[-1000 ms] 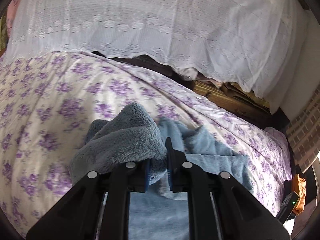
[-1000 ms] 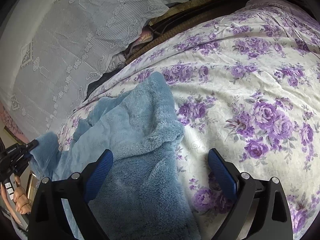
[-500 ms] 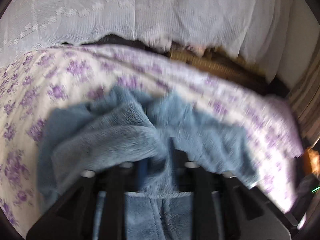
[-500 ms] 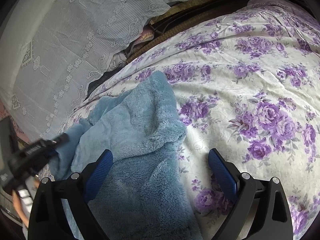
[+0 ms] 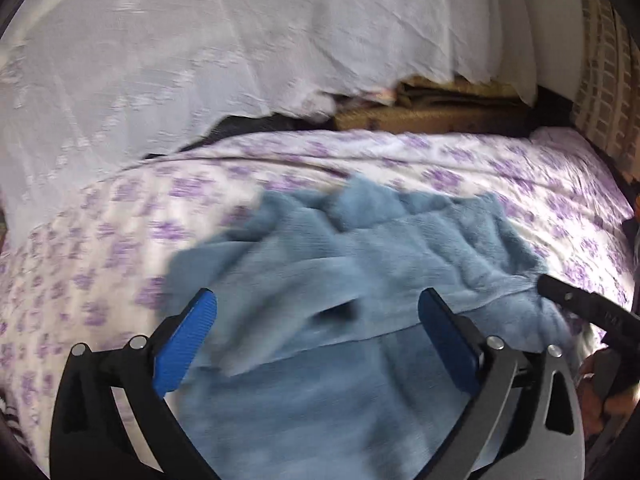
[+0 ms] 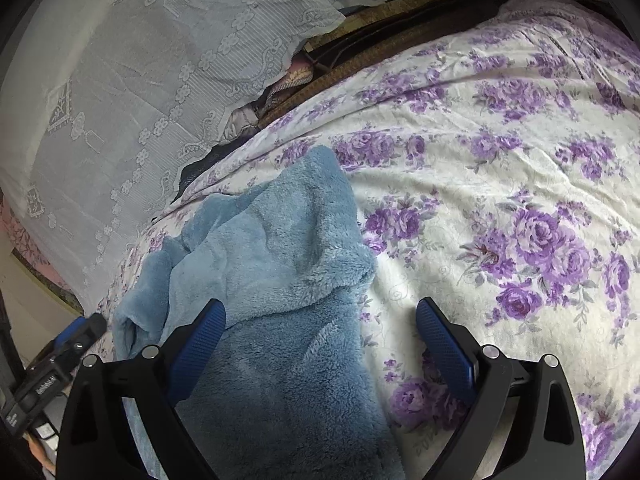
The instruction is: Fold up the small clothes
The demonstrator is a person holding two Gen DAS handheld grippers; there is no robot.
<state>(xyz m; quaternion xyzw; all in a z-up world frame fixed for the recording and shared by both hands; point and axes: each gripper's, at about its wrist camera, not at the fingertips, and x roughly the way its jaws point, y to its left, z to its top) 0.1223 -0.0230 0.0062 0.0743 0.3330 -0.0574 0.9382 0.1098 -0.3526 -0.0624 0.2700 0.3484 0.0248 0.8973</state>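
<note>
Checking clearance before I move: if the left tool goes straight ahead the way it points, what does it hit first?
Most likely the blue fleece, which lies between the open left tool's fingers and ahead; depth is blurry.

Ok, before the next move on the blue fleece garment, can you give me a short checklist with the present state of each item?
1. Left gripper open, holding nothing: ok.
2. Right gripper open, holding nothing: ok.
3. Blue fleece garment fully on the floral bedsheet: cannot tell, its near end runs out of view.
4. Garment lying flat for a fold: not ok, its far part is bunched and wrinkled.
5. Right gripper centred over the garment: not ok, one finger is over fleece, the other over bare sheet.
6. Sharp left wrist view: not ok, it is blurred.
</note>
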